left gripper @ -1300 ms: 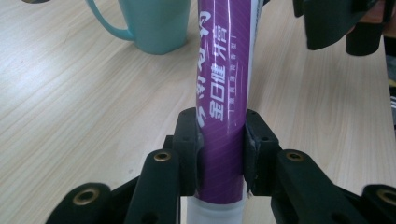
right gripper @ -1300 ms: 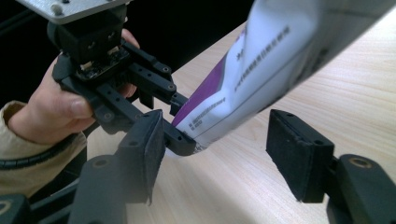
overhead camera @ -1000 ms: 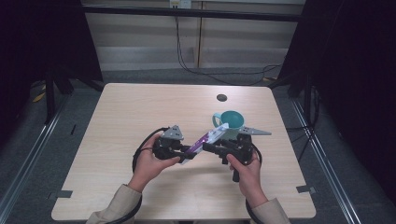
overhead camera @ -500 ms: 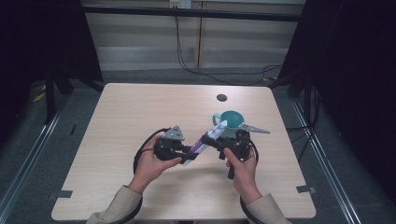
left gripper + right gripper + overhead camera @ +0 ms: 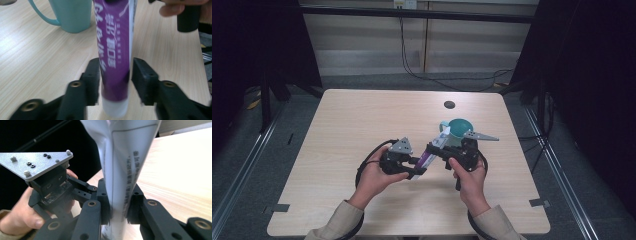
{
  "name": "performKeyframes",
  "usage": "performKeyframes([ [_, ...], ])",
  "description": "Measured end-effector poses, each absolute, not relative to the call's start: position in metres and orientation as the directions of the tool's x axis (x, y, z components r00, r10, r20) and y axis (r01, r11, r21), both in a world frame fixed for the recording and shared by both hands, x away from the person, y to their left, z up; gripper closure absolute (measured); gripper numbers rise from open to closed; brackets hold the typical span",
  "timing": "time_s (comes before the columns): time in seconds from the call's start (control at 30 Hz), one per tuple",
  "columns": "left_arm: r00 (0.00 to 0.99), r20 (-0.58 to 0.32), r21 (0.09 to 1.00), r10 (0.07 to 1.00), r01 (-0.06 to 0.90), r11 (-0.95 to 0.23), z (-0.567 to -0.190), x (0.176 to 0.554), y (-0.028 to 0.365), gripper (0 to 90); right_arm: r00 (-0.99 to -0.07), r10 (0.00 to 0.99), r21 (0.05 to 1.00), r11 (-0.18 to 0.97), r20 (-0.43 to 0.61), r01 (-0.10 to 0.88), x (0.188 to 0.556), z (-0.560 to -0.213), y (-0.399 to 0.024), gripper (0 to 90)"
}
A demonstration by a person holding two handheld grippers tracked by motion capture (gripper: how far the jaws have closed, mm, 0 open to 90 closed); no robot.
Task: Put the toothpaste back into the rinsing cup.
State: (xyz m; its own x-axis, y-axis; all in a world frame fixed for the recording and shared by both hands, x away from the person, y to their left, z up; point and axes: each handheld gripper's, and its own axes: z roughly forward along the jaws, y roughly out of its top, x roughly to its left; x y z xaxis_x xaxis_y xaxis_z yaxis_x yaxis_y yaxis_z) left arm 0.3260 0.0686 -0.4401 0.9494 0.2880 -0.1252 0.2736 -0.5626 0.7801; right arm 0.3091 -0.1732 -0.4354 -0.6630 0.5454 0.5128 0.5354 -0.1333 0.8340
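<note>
The purple tube (image 5: 429, 155) hangs above the worktop (image 5: 352, 125), bridging my two hands, its long axis slanting from my left gripper (image 5: 412, 166) up and away toward my right gripper (image 5: 439, 150) and the teal mug (image 5: 457, 131) behind it. My right fingers (image 5: 103, 197) are clamped on the flat, crimped white end; in the right gripper view the pads pinch it from both sides, and they have just been closing onto it. My left fingers (image 5: 93, 75) have just been opening: in the left gripper view the cap end sits between them, with a clear gap on the right pad and the left one touching or nearly so. So the tube's weight now looks to be with my right hand, and that is what the next move turns on, I think: the left can draw back along the tube's own axis, away from the mug, without dragging it.

The tube's middle is cut off at the top of both gripper views. The left gripper view is blurred low down, so I cannot tell whether the left pad still brushes the tube. The mug's inside is hard to make out from above
</note>
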Motion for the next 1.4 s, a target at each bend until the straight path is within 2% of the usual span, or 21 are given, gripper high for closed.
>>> performKeyframes([
  [0.17,0.953,-0.111,0.762,0.284,0.265,-0.591,-0.445,0.329,0.072,36.4,-0.675,0.577,0.860,-0.099,0.459,0.500,0.309,-0.429,-0.178,76.2],
  [0.43,0.944,-0.094,0.712,0.316,0.286,-0.641,-0.461,0.334,0.086,23.4,-0.685,0.623,0.887,-0.032,0.377,0.460,0.310,-0.421,-0.185,76.2],
  [0.5,0.936,-0.115,0.704,0.334,0.314,-0.638,-0.465,0.334,0.090,22.6,-0.690,0.633,0.894,-0.007,0.350,0.447,0.310,-0.418,-0.185,76.2],
  [0.87,0.924,-0.087,0.674,0.372,0.330,-0.661,-0.477,0.335,0.104,18.4,-0.694,0.664,0.908,0.054,0.278,0.416,0.313,-0.407,-0.189,76.2],
  [0.93,0.932,-0.066,0.660,0.357,0.309,-0.685,-0.479,0.336,0.105,17.7,-0.693,0.670,0.909,0.064,0.266,0.411,0.314,-0.405,-0.190,76.2],
  [1.4,0.926,-0.072,0.649,0.371,0.326,-0.687,-0.493,0.336,0.109,17.7,-0.708,0.678,0.917,0.128,0.196,0.377,0.316,-0.387,-0.194,76.1],
])
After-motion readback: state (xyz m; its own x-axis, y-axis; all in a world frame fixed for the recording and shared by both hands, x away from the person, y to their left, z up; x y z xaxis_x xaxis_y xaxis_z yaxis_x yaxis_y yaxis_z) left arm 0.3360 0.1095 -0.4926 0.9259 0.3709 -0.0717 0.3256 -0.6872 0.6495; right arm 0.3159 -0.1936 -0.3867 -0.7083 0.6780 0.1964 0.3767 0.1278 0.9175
